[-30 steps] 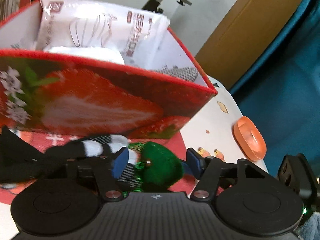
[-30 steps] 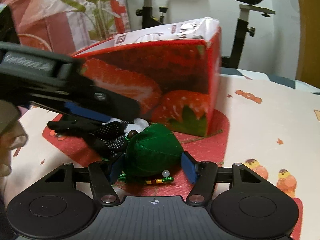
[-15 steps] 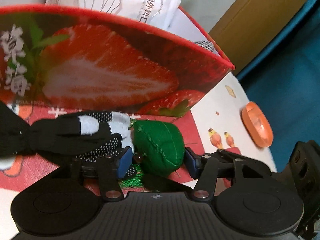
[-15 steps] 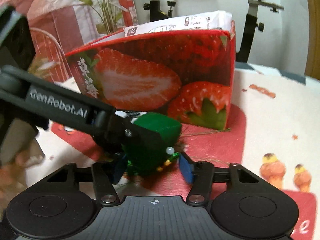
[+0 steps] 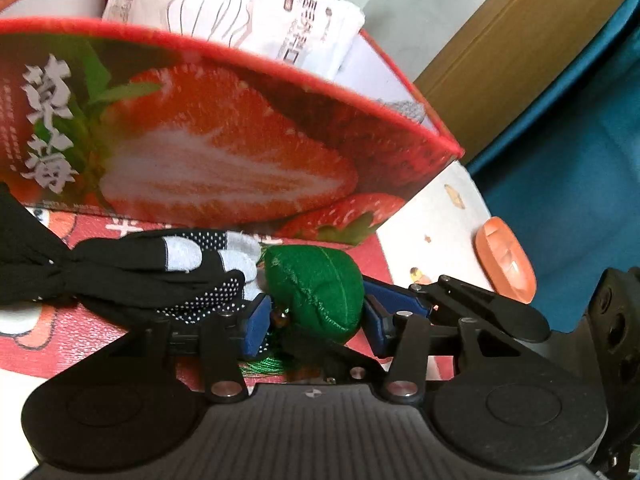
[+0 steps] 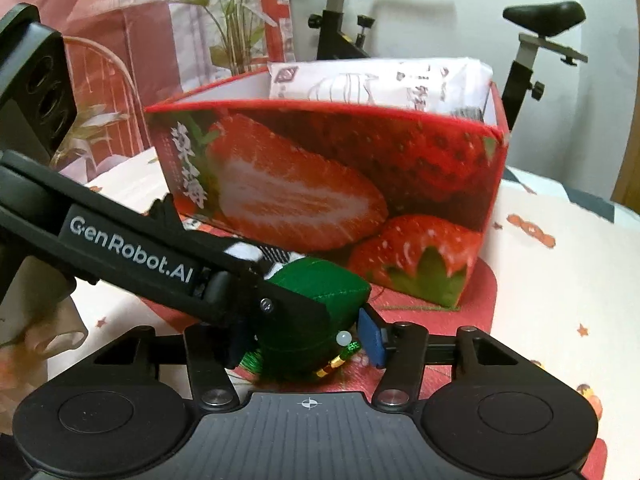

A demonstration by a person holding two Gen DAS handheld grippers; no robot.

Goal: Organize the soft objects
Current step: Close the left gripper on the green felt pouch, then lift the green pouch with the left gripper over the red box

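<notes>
A green stuffed pouch (image 5: 320, 292) with beads and a tassel lies on the red mat in front of the strawberry-printed box (image 5: 200, 140). My left gripper (image 5: 316, 322) has its blue pads on either side of the pouch, and its jaws are closing on it. In the right wrist view the same pouch (image 6: 320, 280) sits between the pads of my right gripper (image 6: 304, 340). Those jaws are opening slightly, the right pad still touching. The left gripper's finger (image 6: 132, 248) crosses in front and hides the right gripper's left pad. A black dotted glove (image 5: 160, 276) lies left of the pouch.
The box (image 6: 320, 168) holds a white plastic packet (image 6: 380, 80) and something grey. An orange oval object (image 5: 506, 260) lies near the table's right edge. Behind the table stand an exercise bike (image 6: 532, 40) and a plant (image 6: 224, 20). A hand (image 6: 40, 320) shows at the left.
Both grippers have closed in around the green pouch from two sides. The left gripper's finger now crosses further into the right wrist view. The right gripper has risen slightly.
</notes>
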